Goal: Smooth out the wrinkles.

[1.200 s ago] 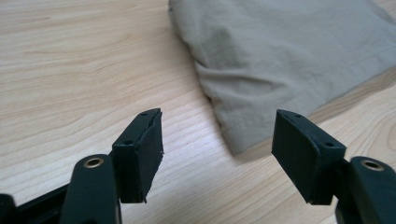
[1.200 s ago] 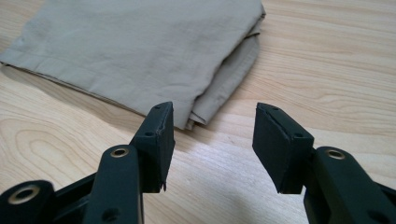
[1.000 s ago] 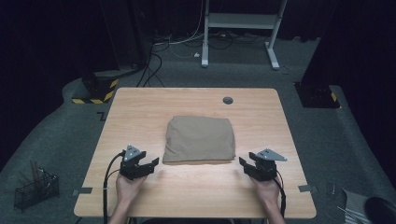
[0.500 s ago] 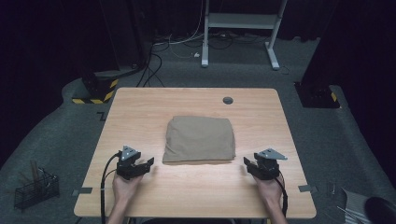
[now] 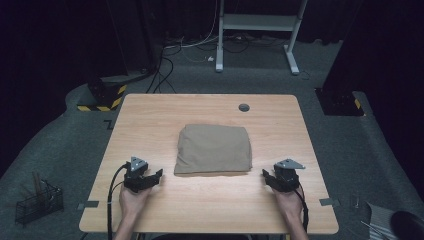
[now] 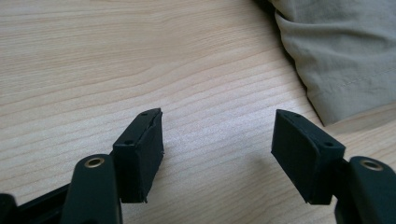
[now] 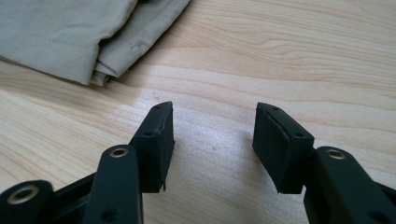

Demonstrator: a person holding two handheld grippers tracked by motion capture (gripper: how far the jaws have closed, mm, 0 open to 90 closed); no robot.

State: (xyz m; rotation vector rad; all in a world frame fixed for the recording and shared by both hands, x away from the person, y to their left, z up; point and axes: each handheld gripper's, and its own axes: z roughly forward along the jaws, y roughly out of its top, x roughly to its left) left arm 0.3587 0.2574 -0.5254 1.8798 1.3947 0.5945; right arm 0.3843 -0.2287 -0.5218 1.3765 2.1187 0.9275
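Cloth (image 5: 214, 149): folded tan, lying flat mid-surface (image 5: 150, 115), nearer the front edge | left hand-held gripper (image 5: 156, 176): jaws apart, nothing between them, near the front-left, just off the cloth's corner | right hand-held gripper (image 5: 265, 176): jaws apart, empty, near the front-right, beside the cloth's other corner

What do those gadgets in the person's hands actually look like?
Each hand holds a black gripper: the left gripper and right gripper both carry a grey three-cornered plate on top and trail a black cable. Close up, the jaws are matte black blocks with brass-coloured rivets. The forearms are bare.
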